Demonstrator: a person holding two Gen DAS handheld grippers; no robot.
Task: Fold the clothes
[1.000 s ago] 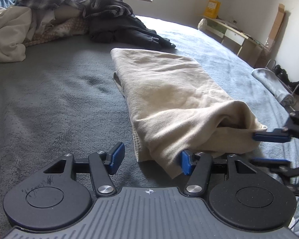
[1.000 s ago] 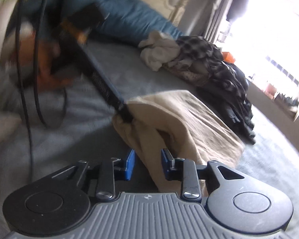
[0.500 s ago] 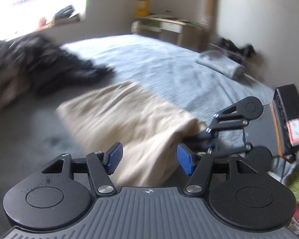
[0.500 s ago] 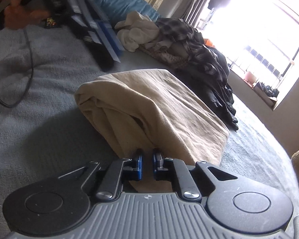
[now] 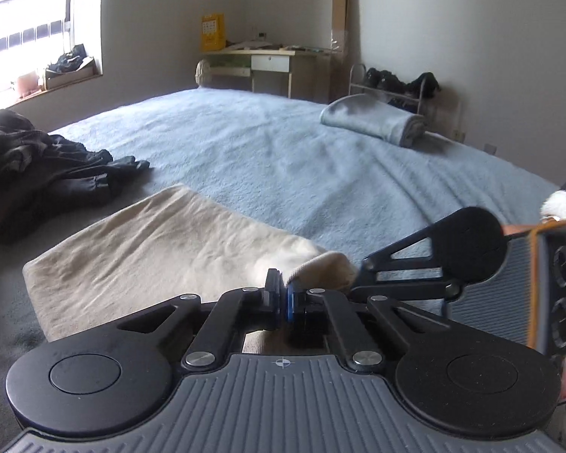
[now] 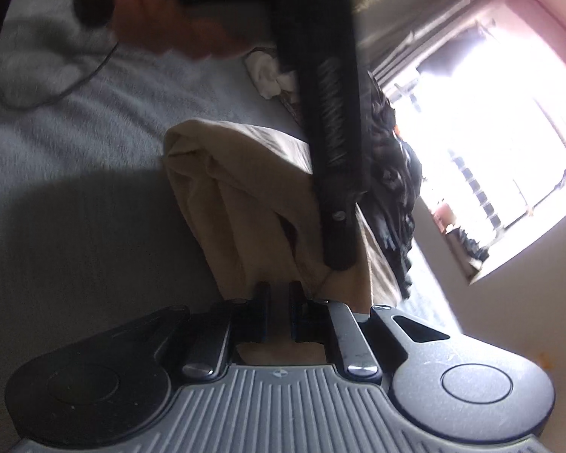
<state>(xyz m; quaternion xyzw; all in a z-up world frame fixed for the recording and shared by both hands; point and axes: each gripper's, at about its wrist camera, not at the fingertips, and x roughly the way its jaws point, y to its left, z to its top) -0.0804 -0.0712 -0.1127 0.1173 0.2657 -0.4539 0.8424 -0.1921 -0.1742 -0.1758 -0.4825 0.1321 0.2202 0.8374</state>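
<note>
A folded beige garment lies on the grey-blue bed cover. My left gripper is shut on the garment's near end, where a rolled fold bulges just past the jaws. In the right wrist view my right gripper is shut on the same garment at its near edge, with cloth between the narrow jaws. The left gripper's black body crosses that view above the garment. The right gripper's body shows at the right of the left wrist view.
A heap of dark clothes lies at the left on the bed, also seen past the garment. A folded grey towel lies at the far right. A desk and shoe rack stand by the wall. A black cable trails over the cover.
My left gripper has swung round to the garment's near end and closed on it from open. My right gripper has stayed shut on the cloth and tilted.
</note>
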